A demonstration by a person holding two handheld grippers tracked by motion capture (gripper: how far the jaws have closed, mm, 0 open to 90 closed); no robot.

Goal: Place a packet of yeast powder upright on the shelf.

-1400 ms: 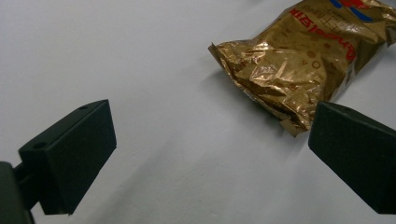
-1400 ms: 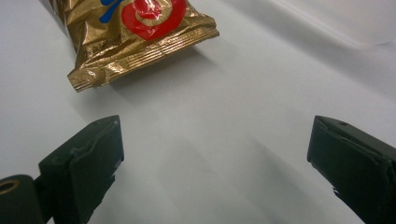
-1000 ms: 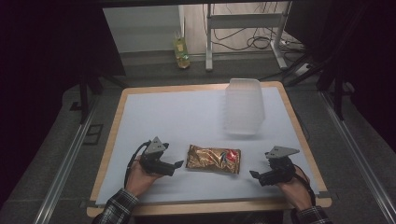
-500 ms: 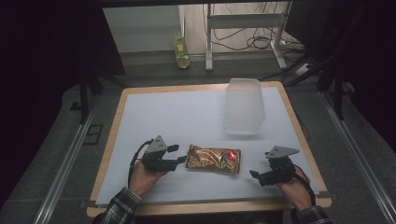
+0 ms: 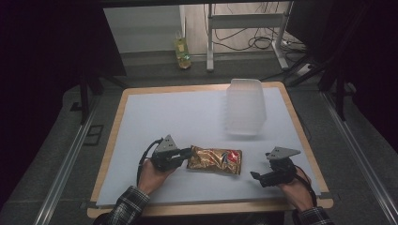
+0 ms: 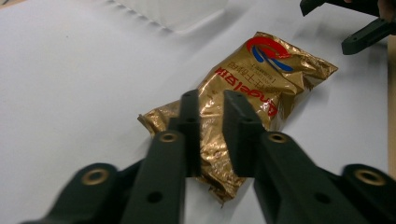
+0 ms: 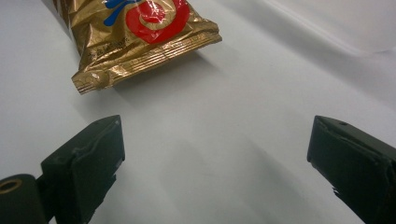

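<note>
The left tool (image 6: 209, 122) had just been closing its jaws, and they pinched the near end of the gold snack bag (image 6: 243, 107), which lay flat on the white bench (image 5: 187, 117) straight ahead of that tool. The right tool (image 7: 215, 158) stood spread wide with nothing between its jaws, the bag's crimped far end (image 7: 140, 51) just ahead of it and apart. The grasp step seemed complete. Next, likely a lift toward the clear tub (image 5: 245, 107), well beyond both tools, keeping the crinkly foil from slipping.
</note>
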